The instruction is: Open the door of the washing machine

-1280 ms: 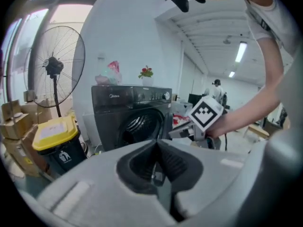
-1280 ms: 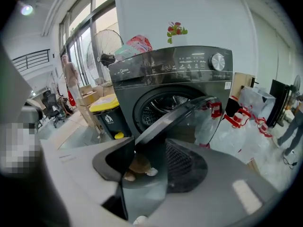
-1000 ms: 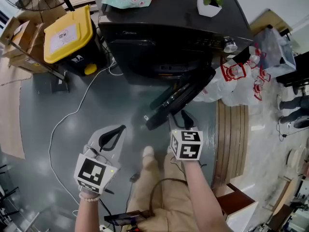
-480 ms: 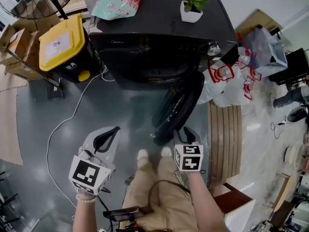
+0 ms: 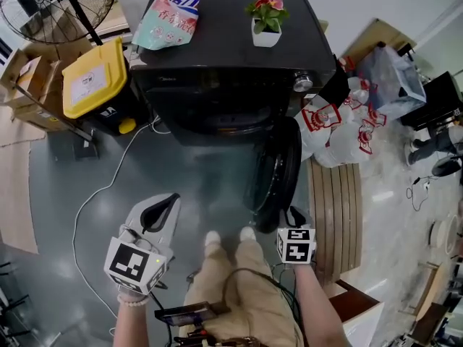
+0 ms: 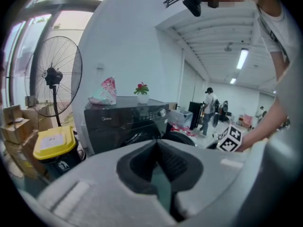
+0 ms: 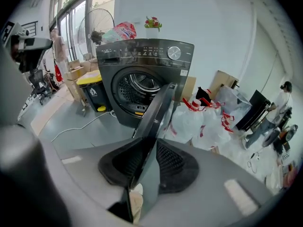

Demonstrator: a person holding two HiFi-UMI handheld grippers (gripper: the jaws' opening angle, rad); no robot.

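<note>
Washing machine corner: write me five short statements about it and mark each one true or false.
The door of the washing machine is swung open. True.
A potted flower stands on the machine's top. True.
In the head view, the yellow-lidded bin stands right of the machine. False: it stands at its left.
The left gripper's jaws stand wide apart. False: they are together, with nothing between them.
The detergent bag lies on the floor. False: it lies on the machine's top.
</note>
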